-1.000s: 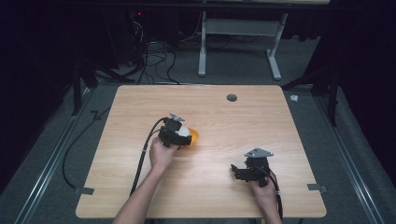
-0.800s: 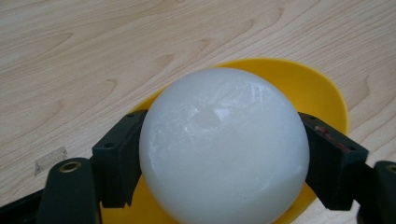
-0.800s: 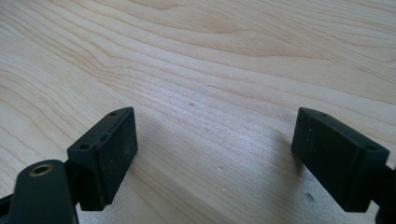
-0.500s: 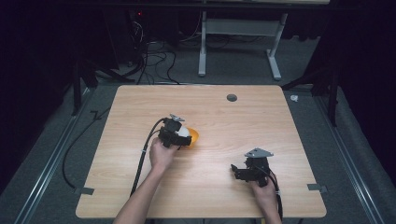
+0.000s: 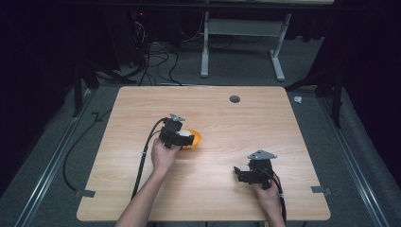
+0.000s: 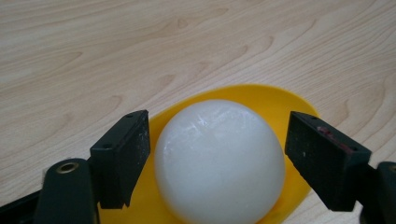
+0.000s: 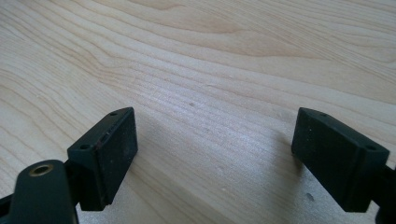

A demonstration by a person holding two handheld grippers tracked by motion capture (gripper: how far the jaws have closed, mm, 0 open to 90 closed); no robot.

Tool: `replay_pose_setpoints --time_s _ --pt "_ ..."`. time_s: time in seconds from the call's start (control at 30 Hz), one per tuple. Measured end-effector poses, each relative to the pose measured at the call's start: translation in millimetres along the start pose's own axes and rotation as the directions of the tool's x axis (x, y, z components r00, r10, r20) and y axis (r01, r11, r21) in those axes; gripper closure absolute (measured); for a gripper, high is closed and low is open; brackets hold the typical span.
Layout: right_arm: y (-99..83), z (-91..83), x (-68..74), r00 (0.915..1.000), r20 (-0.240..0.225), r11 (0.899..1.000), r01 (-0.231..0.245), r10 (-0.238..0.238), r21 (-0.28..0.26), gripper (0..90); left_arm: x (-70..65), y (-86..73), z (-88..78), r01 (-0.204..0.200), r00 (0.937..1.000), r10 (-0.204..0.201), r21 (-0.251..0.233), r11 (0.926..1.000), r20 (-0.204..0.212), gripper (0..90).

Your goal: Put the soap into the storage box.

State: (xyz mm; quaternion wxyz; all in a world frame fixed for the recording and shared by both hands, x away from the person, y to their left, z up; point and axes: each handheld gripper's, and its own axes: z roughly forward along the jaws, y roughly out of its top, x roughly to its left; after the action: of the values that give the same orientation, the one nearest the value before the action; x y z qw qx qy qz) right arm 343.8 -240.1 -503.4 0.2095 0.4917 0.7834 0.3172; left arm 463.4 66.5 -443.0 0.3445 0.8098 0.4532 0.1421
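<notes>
A white ball rests in a shallow yellow dish left of the table's middle. My left gripper is open, one jaw on each side of the ball with only a thin gap between. From above, the left gripper covers most of the dish, and the ball peeks out under it. My right gripper sits low over the table's near right part. It is open, with bare wood between its jaws.
The wooden table has a round grey grommet near its far edge. A black cable trails from the left gripper off the near edge. Grey tape tabs mark the near corners. A white desk frame stands beyond.
</notes>
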Motion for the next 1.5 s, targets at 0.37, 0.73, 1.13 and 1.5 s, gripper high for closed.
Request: replay_pose_setpoints --time_s 0.37,0.73,1.13,1.5 --pt "0.1 0.2 0.0 1.0000 0.002 1.000 0.001 -0.001 0.000 15.1 2.9 1.8 -16.9 0.002 0.9999 -0.002 -0.047 0.9989 0.012 20.9" --pt "0.2 0.3 0.0 1.0000 0.002 1.000 0.001 -0.001 0.000 15.1 8.3 0.0 -45.2 0.006 0.9996 -0.003 -0.109 0.9940 0.029 20.9" --pt "0.2 0.3 0.1 1.0000 0.002 1.000 0.002 -0.002 0.000 15.1 10.4 -4.3 -67.4 0.005 0.9996 0.000 -0.140 0.9902 0.030 20.8" --pt "0.2 0.3 0.1 1.0000 0.002 1.000 0.002 -0.002 0.000 15.1 16.0 -15.6 -80.1 0.026 0.9991 -0.020 -0.162 0.9864 0.036 20.8"
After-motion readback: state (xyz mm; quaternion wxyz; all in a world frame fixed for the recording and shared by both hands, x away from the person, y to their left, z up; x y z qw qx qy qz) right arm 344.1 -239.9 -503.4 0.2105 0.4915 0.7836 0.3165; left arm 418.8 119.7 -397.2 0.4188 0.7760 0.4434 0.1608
